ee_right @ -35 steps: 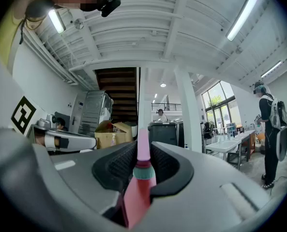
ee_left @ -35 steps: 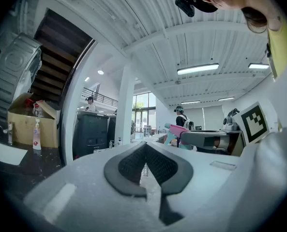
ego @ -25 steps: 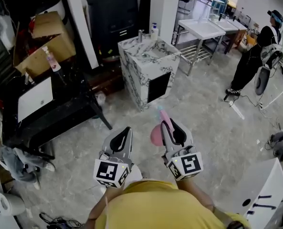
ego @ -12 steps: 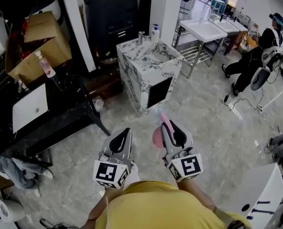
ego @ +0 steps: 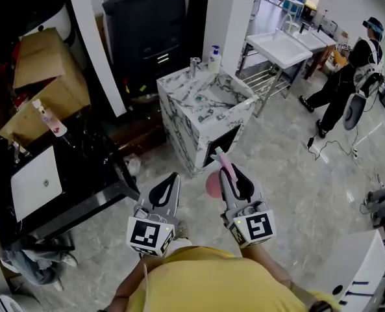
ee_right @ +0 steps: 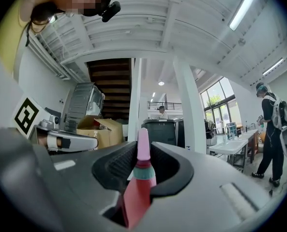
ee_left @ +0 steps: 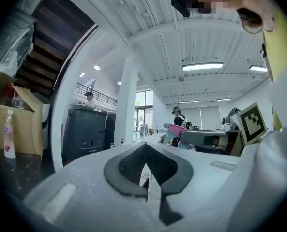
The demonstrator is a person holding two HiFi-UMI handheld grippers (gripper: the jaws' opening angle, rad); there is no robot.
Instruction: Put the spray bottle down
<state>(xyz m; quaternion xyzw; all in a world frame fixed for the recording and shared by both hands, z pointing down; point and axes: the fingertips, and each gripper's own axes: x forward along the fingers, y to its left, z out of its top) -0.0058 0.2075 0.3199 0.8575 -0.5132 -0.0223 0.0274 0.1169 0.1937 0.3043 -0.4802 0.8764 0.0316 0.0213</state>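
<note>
The pink spray bottle point(ego: 212, 184) sits between the fingers of my right gripper point(ego: 227, 172), which is shut on it; its pink nozzle with a teal collar point(ee_right: 143, 164) sticks up between the pads in the right gripper view. My left gripper point(ego: 172, 178) is held level beside it, shut and holding nothing; in the left gripper view point(ee_left: 147, 172) its pads meet. Both grippers hover over the grey floor, just short of a marble-patterned sink cabinet point(ego: 193, 116).
A soap bottle point(ego: 213, 57) and a tap stand on the cabinet top. A black table point(ego: 88, 174) with a cardboard box point(ego: 43, 77) is at the left. Behind are a white sink on a metal frame point(ego: 280, 47) and a standing person point(ego: 348, 77).
Both grippers and the bottle have been carried forward together; the marble cabinet now lies much closer. The grip on the bottle is the same. The person at the right has shifted stance.
</note>
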